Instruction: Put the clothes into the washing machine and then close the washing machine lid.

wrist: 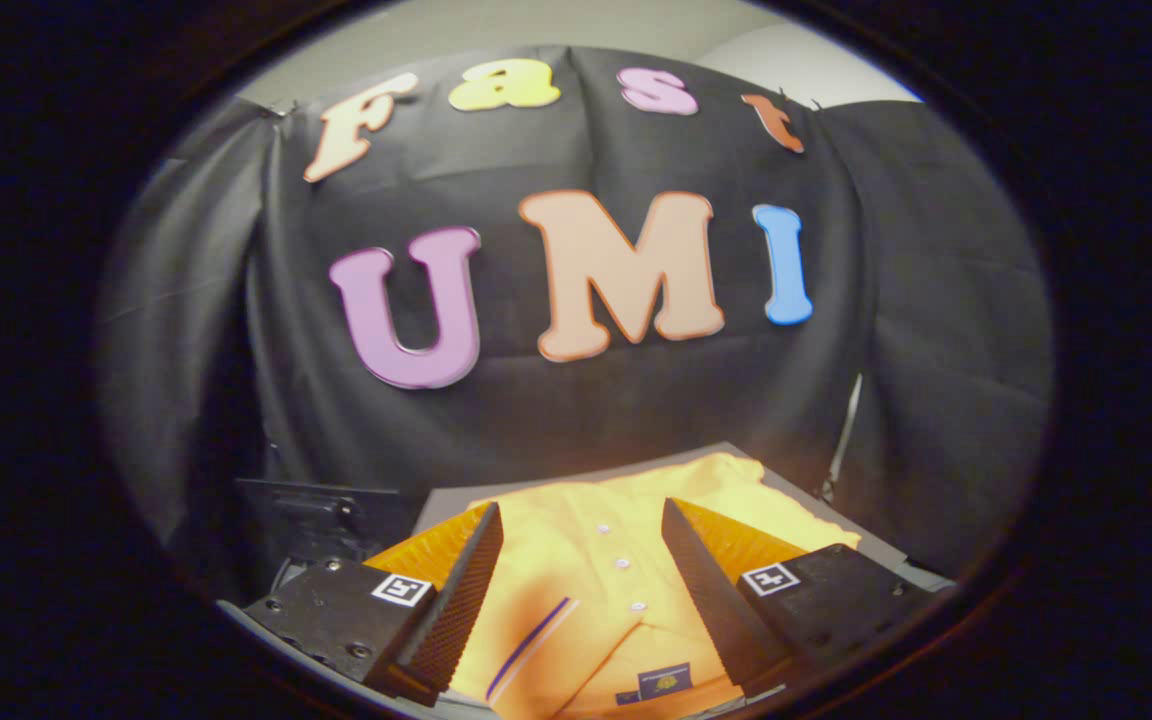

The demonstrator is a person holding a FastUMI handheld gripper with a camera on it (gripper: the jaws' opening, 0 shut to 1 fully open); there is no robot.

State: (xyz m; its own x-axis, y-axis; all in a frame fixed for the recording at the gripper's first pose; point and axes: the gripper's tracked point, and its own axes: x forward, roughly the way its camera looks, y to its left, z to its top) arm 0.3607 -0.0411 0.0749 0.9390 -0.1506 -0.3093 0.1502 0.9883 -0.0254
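Observation:
A yellow polo shirt (596, 560) with small white buttons and a striped collar lies spread on a grey surface (816, 500), directly under and ahead of my gripper (581, 520). The gripper is open, its two fingers wide apart above the shirt, with the button placket showing in the gap between them. The collar and a label sit close to the gripper's base. Nothing is held between the fingers.
A dark, boxy object (311, 520) stands left of the grey surface, beyond the left finger. The black cloth wall (576, 400) hangs just behind the surface. A pale wall (576, 25) shows above the cloth.

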